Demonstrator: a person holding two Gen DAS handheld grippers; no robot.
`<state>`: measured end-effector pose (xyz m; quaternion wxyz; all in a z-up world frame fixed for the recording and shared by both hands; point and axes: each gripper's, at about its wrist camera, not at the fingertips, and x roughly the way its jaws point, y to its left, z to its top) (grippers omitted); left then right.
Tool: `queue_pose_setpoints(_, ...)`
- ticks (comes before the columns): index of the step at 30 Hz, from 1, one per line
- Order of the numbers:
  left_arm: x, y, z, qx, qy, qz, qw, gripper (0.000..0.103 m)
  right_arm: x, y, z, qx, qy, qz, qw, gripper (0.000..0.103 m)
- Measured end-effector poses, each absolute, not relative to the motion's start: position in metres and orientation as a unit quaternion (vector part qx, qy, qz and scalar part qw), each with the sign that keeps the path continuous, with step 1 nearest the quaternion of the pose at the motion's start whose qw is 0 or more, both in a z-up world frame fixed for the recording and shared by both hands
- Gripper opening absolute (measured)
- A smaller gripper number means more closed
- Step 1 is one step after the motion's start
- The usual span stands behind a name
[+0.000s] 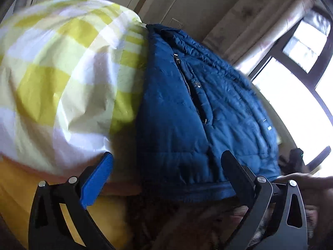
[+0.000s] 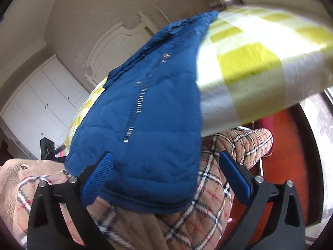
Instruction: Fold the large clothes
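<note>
Gaping wide, the left gripper [image 1: 166, 166] has its blue-padded finger and its black finger spread apart with nothing pressed between them; the hem of the blue puffer jacket [image 1: 187, 108] lies just beyond and between the fingertips, not touching either pad as far as the view shows. The right gripper [image 2: 165, 165] stands released as well, its two blue pads wide apart, and the same jacket's lower edge hangs in the gap between them without being pinched.

Taking the jacket as the landmark: it lies spread on the bed, zipper up, with its collar at the far end and its hem at the near edge of the bed. Beside it, touching along one long side, is the yellow-and-white checked bedsheet [image 1: 62, 73], which covers the rest of the bed. Below the jacket's hem in the right wrist view are the person's legs in tan plaid quilted trousers [image 2: 208, 198], and a tan fleece sleeve [image 2: 18, 177] lies near its hem at the left. Behind the jacket's collar stands a cream carved headboard [image 2: 116, 41], with a white wardrobe [image 2: 41, 104] off to its side. In the left wrist view, a window [image 1: 291, 95] with a pale curtain [image 1: 260, 31] lies past the jacket's other long side, and a hand [image 1: 301, 179] shows near the hem corner.
</note>
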<state>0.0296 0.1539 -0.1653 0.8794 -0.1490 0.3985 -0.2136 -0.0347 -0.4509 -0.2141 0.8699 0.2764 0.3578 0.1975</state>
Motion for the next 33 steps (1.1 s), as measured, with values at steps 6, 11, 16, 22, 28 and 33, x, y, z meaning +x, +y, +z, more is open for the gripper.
queue_pose_setpoints(6,0.045,0.145,-0.173,-0.168,0.389,-0.251,0.870,0.064,-0.021,-0.439,-0.220,0.292,0.350,0.228,0.860,0.099)
queue_pose_setpoints(11,0.013,0.139,-0.152,-0.170,0.365,-0.259,0.878,0.018,-0.039,-0.407,-0.187,0.209,0.319,0.240,0.893,0.012)
queue_pose_setpoints(16,-0.036,0.128,-0.070,-0.149,0.280,-0.269,0.909,0.017,-0.074,-0.417,-0.127,0.211,0.239,0.240,0.917,0.007)
queue_pose_setpoints(22,-0.047,0.130,0.010,-0.194,0.211,-0.299,0.910,0.018,-0.090,-0.430,-0.039,0.255,0.107,0.262,0.925,0.006)
queue_pose_setpoints(28,0.099,0.117,0.057,-0.206,0.226,-0.269,0.913,0.020,0.038,-0.443,0.026,0.242,0.127,0.196,0.942,0.007)
queue_pose_setpoints(33,0.268,0.097,0.020,-0.260,0.351,-0.213,0.874,0.022,0.222,-0.473,-0.019,0.348,0.300,0.154,0.875,0.015)
